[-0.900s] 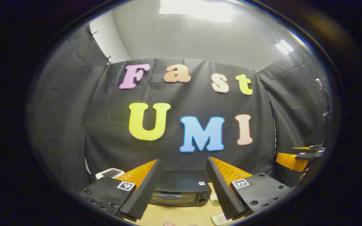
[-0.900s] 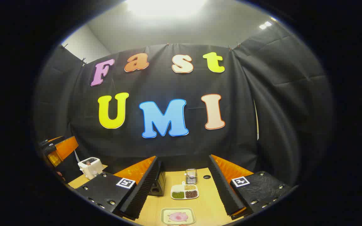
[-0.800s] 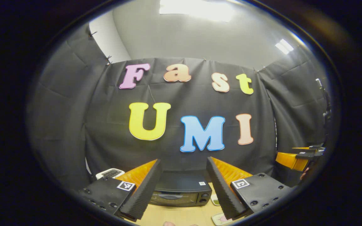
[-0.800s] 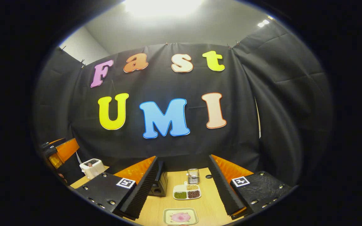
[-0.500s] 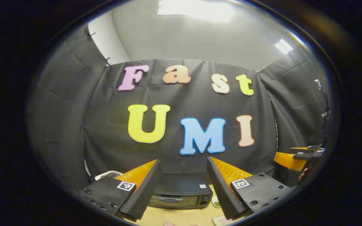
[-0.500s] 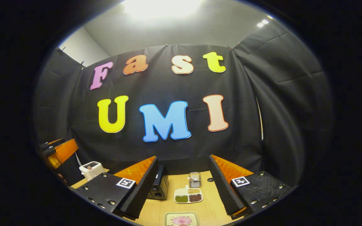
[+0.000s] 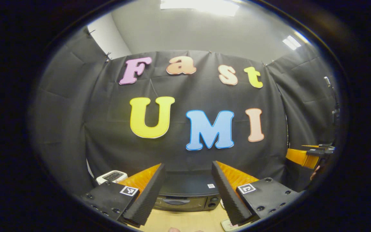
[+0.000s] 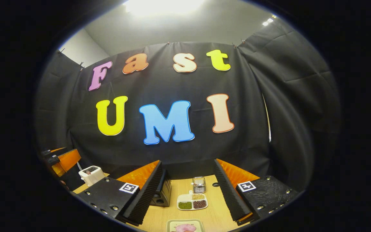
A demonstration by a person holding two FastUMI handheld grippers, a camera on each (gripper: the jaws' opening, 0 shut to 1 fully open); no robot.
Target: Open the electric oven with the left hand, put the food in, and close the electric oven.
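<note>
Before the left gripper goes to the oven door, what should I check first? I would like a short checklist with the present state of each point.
1. Oven door shut, handle facing the left gripper: ok.
2. Left gripper open wide enough for the handle: ok, fingers apart and holding nothing.
3. Left gripper touching the handle: not ok, it is short of the oven.
4. Food ready: ok, pink food on a plate lies on the table below the right gripper.
5. Right gripper holding the food: not ok, open and holding nothing.
6. Space inside the oven: cannot tell, door is shut.
</note>
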